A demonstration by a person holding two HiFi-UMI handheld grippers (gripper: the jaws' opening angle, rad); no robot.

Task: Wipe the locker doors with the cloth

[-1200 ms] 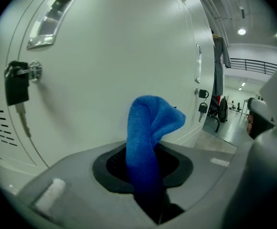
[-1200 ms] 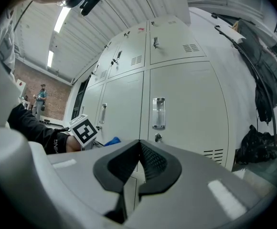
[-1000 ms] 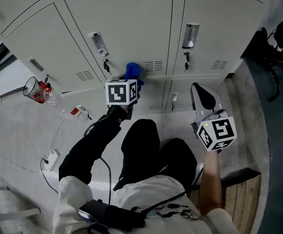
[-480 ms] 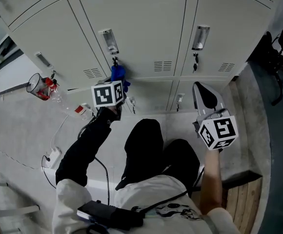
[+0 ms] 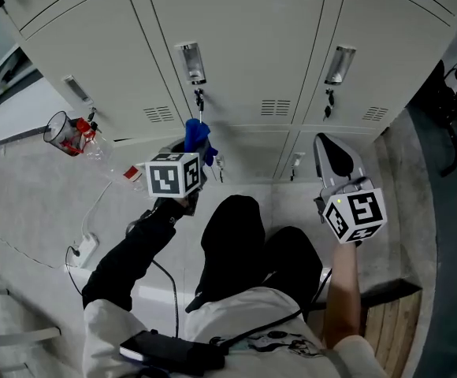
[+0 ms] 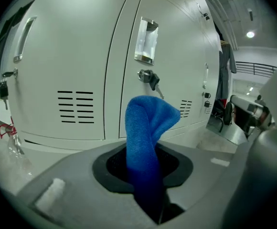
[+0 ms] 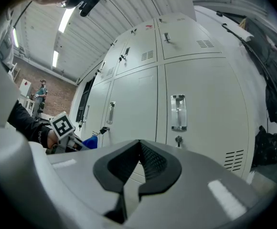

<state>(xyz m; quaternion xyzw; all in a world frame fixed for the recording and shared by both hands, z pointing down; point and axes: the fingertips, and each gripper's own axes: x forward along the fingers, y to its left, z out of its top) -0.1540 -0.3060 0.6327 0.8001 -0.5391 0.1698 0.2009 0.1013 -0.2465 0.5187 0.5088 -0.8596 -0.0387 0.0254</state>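
Entry: wiping step, cloth at the door.

The blue cloth (image 6: 147,128) is pinched by its lower end between the jaws of the left gripper (image 6: 145,175). The free end stands up as a narrow folded tuft. The tuft is held in front of a locker door (image 6: 176,66), below the key (image 6: 150,78) and the recessed handle (image 6: 146,41). Contact with the panel cannot be confirmed; a small gap seems to be left. The right gripper (image 7: 137,166) is pressed together on nothing and is held off to the side, well apart from the cloth.

Step in hand, as judged: the cloth is being brought onto the door face for a stroke.

Notes for a good stroke:
- The tuft should be pressed until it flattens against the panel, so that a broad face of the fabric is dragged, not only its tip.
- Only the fabric should be allowed to touch the paint; the hard jaw tips are likely to scrape.
- Strokes are best laid side by side with overlap across the flat panel.
- The projecting key and the vent slots (image 6: 75,106) are likely snag points; these should be skirted or passed lightly.
- The pinch should be checked for slip, since little cloth is held.
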